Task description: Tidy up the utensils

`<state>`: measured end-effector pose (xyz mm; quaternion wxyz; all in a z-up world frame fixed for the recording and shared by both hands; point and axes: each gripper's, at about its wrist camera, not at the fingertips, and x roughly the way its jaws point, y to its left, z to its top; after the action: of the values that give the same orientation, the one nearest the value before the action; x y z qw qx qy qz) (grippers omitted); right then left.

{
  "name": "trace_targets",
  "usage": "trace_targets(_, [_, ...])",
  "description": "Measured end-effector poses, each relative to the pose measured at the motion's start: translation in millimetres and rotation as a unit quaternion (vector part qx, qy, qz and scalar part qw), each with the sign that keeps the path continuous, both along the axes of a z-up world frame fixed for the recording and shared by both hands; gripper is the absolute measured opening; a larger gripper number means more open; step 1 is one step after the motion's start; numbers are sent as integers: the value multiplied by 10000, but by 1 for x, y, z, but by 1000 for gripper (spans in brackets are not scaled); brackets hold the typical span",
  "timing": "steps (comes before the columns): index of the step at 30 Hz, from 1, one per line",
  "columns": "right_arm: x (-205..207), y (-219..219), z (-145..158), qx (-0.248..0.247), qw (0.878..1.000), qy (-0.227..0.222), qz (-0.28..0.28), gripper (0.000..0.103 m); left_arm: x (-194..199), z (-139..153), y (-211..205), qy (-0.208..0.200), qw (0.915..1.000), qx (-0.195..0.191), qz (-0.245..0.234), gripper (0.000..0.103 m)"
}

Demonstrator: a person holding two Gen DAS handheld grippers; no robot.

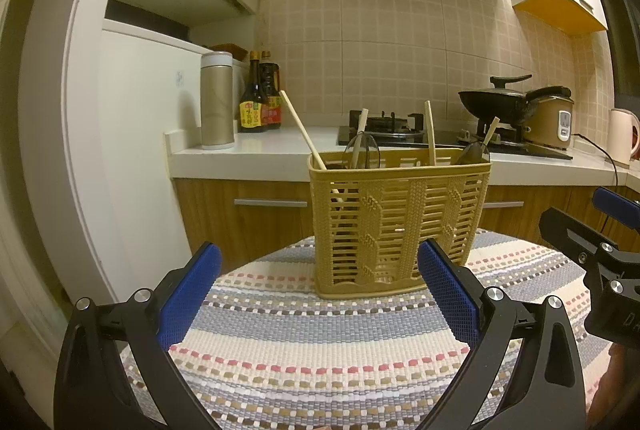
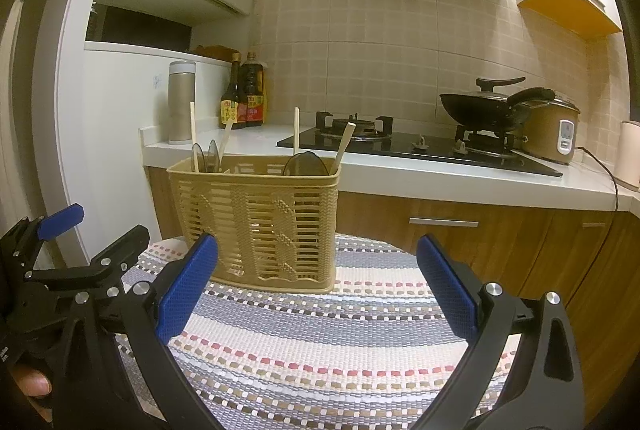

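A tan woven plastic utensil basket (image 1: 396, 226) (image 2: 256, 222) stands upright on a striped mat (image 1: 320, 342) (image 2: 320, 342). Wooden chopsticks (image 1: 300, 128) (image 2: 296, 130) and dark spoons with wooden handles (image 1: 362, 148) (image 2: 306, 163) stick up out of it. My left gripper (image 1: 318, 270) is open just in front of the basket, nothing between its blue pads. My right gripper (image 2: 318, 270) is open too, empty, with the basket ahead and to its left. Each gripper shows at the edge of the other's view: the right one (image 1: 592, 230), the left one (image 2: 76, 242).
Behind runs a white counter (image 1: 260, 158) with a metal flask (image 1: 217, 101), sauce bottles (image 1: 256, 98), a gas hob (image 2: 420, 146), a black wok (image 2: 484, 104), a rice cooker (image 2: 554, 130). Wooden cabinets (image 2: 460, 226) sit below it. A hand (image 2: 32, 386) shows at lower left.
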<state>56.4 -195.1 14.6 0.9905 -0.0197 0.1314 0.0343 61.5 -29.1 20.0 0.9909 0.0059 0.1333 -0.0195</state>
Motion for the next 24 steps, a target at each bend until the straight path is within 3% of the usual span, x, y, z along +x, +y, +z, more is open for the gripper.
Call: trace_targets(24, [0, -1, -1, 11, 10000, 31, -9, 95, 1, 0, 3, -4, 10000, -2, 22, 95])
